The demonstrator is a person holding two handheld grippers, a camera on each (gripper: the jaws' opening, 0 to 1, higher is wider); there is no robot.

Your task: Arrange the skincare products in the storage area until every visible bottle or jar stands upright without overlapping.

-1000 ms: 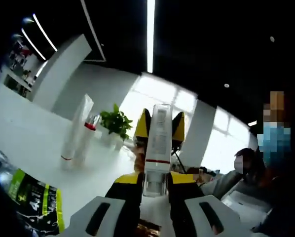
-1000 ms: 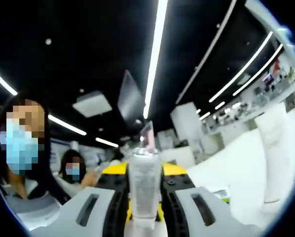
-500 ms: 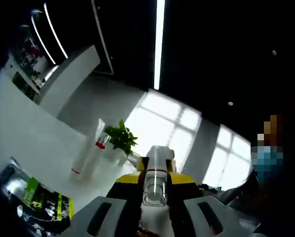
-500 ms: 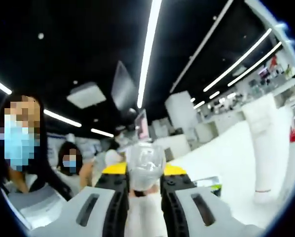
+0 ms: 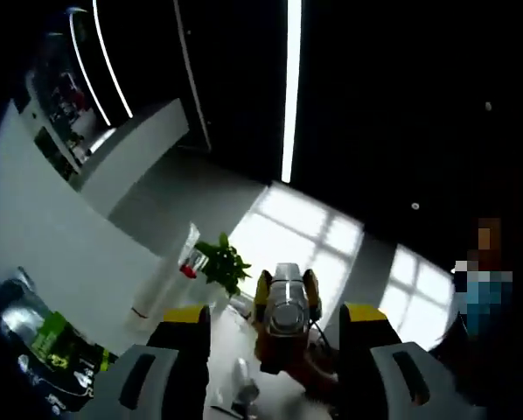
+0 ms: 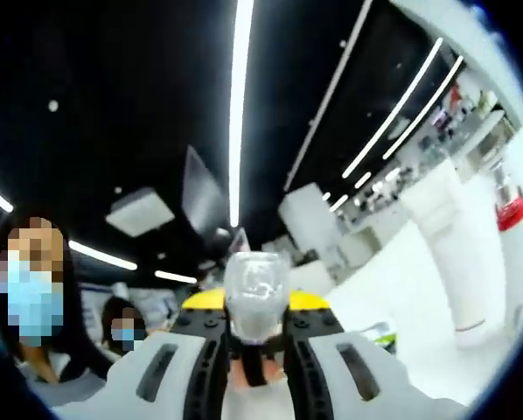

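Currently: right gripper point(image 6: 256, 337) clamped on clear bottle point(image 6: 255, 294), left gripper point(image 5: 275, 350) spread apart, nothing in it.
White surface point(image 5: 43, 254) runs left of the left gripper; tall white tube point(image 5: 163, 280) stands upright on it ahead-left, red-capped item point(image 5: 188, 271) and potted plant point(image 5: 224, 262) just behind the tube. Green-and-black pouch point(image 5: 56, 354) lies at near left. Bottle sits between the right gripper's jaws, pointing forward; seen straight ahead beyond the left gripper.
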